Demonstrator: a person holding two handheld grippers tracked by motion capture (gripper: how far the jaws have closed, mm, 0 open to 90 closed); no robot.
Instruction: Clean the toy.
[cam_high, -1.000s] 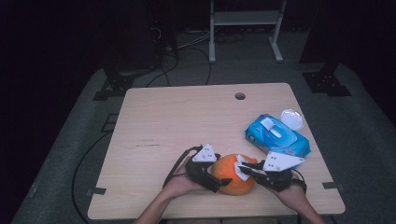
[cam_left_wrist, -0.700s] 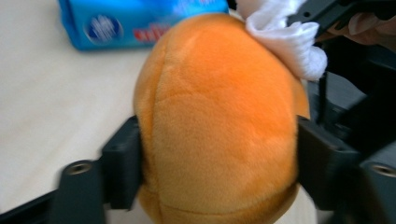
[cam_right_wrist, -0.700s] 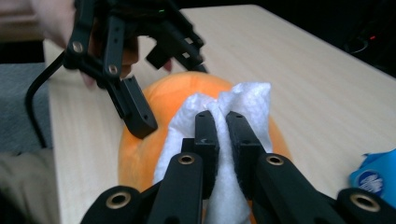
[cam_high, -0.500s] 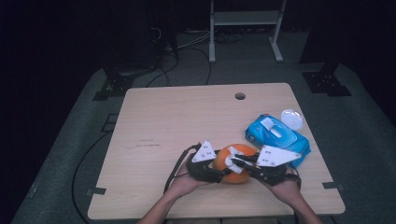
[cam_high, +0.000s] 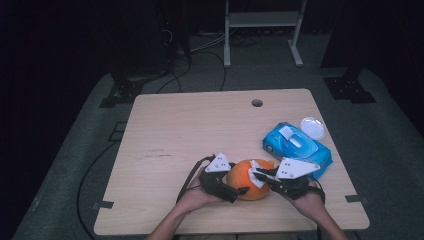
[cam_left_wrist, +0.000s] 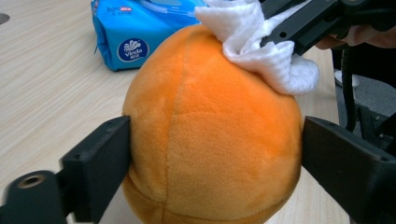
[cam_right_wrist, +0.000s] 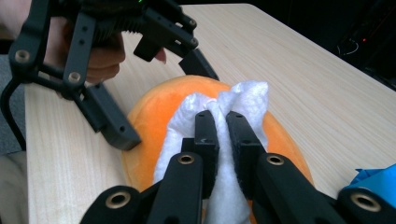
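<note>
You hold an orange plush ball (cam_high: 248, 179) near the front edge of a pale wooden surface (cam_high: 200, 130), slightly right of its middle, with a tool in each hand. Your left tool (cam_left_wrist: 215, 158) reaches in from the left, and in the left gripper view its two black jaws stand on either side of the ball's widest part; its jaws have just been opening again after a brief squeeze, with the ball between them. The left jaw touches the plush, while the right jaw appears to sit just off it, though the edge there is hard to read, so the ball looks bracketed rather than pinched. Your right tool (cam_right_wrist: 222, 126) comes in from the right and is clenched on a crumpled white tissue (cam_right_wrist: 233, 107), the jaws pressed together with the tissue bunched up between them. The tissue rests against the upper part of the ball, on the side facing your right hand. In the right gripper view, your left tool's open jaws straddle the far side of the ball, and your left hand (cam_high: 197, 192) is behind them. Just beyond your right tool lies a blue pack of wet wipes (cam_high: 296, 149), near the ball but apart from it. A small clear round lid (cam_high: 312, 127) sits beside the pack's far corner, close to the surface's right edge.
</note>
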